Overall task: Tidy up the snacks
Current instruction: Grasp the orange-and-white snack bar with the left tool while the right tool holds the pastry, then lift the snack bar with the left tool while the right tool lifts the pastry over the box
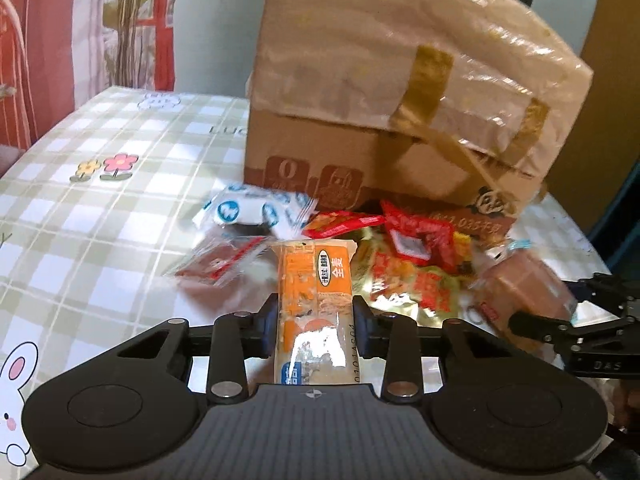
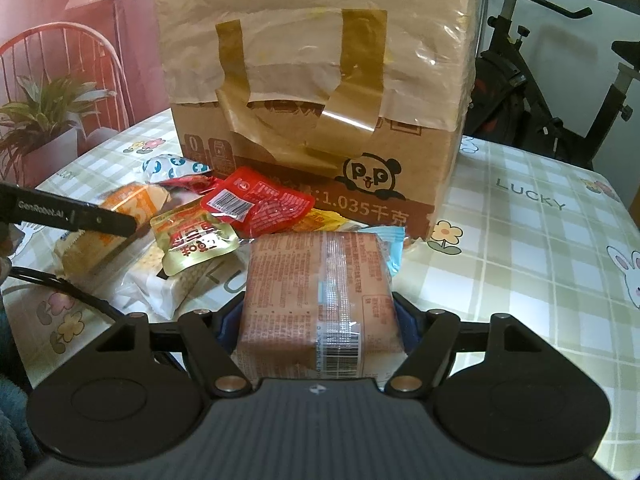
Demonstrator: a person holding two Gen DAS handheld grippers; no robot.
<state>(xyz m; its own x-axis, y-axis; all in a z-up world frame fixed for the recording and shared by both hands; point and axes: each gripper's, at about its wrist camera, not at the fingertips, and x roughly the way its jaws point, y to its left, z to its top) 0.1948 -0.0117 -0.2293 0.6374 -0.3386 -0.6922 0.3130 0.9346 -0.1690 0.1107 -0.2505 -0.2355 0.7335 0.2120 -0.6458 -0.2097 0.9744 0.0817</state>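
Note:
My left gripper is shut on a long orange snack pack, pinched at its middle and pointing toward the pile. My right gripper is shut on a wide brown wrapped cake pack; that pack and the right gripper's fingers also show at the right of the left wrist view. Between them lies a heap of snacks: a white-and-blue pack, red sachets, a gold pouch. The left gripper's finger crosses the orange pack in the right wrist view.
A tall taped cardboard box with a panda print stands right behind the heap. The table wears a green checked cloth with flowers and rabbits. An exercise bike stands beyond the table's right edge, a potted plant at the left.

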